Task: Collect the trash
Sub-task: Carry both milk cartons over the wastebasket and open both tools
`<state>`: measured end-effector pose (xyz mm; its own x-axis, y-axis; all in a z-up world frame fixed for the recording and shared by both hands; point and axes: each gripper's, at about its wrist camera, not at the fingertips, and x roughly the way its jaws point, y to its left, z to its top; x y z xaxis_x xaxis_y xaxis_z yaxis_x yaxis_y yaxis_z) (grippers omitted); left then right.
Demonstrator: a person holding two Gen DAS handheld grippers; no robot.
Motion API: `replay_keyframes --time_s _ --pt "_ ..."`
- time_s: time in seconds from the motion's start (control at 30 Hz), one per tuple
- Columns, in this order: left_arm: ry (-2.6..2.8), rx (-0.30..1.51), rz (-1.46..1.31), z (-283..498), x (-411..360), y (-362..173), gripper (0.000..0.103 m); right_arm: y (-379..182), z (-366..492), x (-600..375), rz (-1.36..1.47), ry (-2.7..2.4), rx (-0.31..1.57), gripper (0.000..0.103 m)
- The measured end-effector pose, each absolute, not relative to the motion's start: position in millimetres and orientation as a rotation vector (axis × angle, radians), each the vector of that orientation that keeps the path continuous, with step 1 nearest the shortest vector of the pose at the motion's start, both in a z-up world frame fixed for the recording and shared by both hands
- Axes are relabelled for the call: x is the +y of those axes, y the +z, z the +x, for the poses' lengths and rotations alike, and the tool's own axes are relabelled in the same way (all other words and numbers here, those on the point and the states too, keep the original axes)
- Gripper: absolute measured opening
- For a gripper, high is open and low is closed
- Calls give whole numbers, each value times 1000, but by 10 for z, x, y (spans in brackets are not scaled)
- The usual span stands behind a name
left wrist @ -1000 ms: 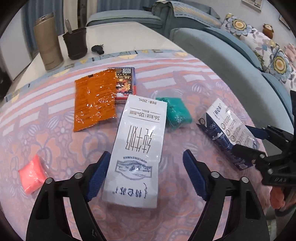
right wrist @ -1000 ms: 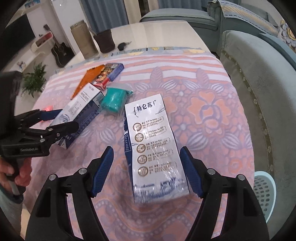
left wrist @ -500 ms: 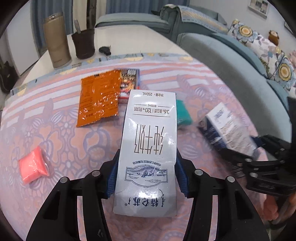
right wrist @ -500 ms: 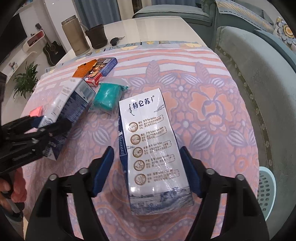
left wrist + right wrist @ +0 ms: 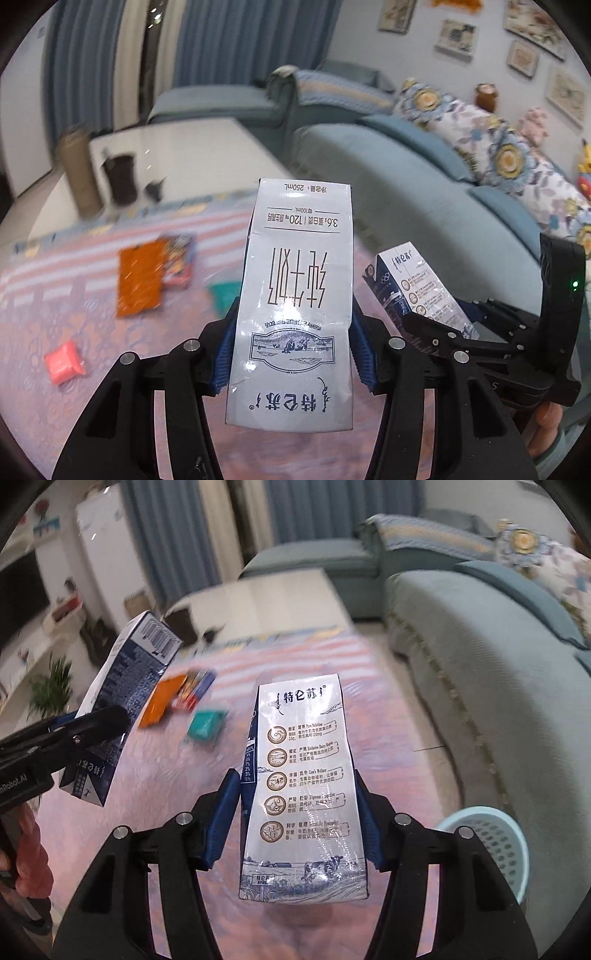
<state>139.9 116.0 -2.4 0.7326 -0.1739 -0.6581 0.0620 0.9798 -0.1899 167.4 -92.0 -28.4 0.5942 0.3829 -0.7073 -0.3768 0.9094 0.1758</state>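
My left gripper (image 5: 291,350) is shut on a white milk carton (image 5: 295,295) and holds it tilted up, off the table. My right gripper (image 5: 295,812) is shut on a second milk carton (image 5: 303,782), also lifted. Each shows in the other view: the right one's carton (image 5: 417,288) at right, the left one's carton (image 5: 122,701) at left. On the patterned tablecloth (image 5: 74,295) lie an orange wrapper (image 5: 138,277), a teal packet (image 5: 225,295), a pink packet (image 5: 64,362) and a small printed box (image 5: 179,262).
A light blue perforated basket (image 5: 487,842) stands on the floor at the table's right edge. A blue-grey sofa (image 5: 480,657) runs along the right. A tan tumbler (image 5: 77,173) and a dark cup (image 5: 120,181) stand on the white far table end.
Both grippers closed on their cartons and lifted them off the table, tilting upward. The views now look higher, toward the room.
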Motion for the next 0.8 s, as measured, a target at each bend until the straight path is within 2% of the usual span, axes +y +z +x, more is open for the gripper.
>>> replay_keyframes --time_s 0.17,0.33,0.63,0.8 --pt "-236 691 -139 1426 557 232 51 -83 1565 -1643 86 342 768 55" --pt "-329 711 -104 1533 -93 199 51 -179 1571 -2192 145 249 773 55" --pt "-467 891 -107 1785 -914 -440 51 -965 1648 -3113 306 61 934 55" --pt "-500 961 -74 1844 -1164 -804 51 -1280 1721 -3299 356 -1 1015 55"
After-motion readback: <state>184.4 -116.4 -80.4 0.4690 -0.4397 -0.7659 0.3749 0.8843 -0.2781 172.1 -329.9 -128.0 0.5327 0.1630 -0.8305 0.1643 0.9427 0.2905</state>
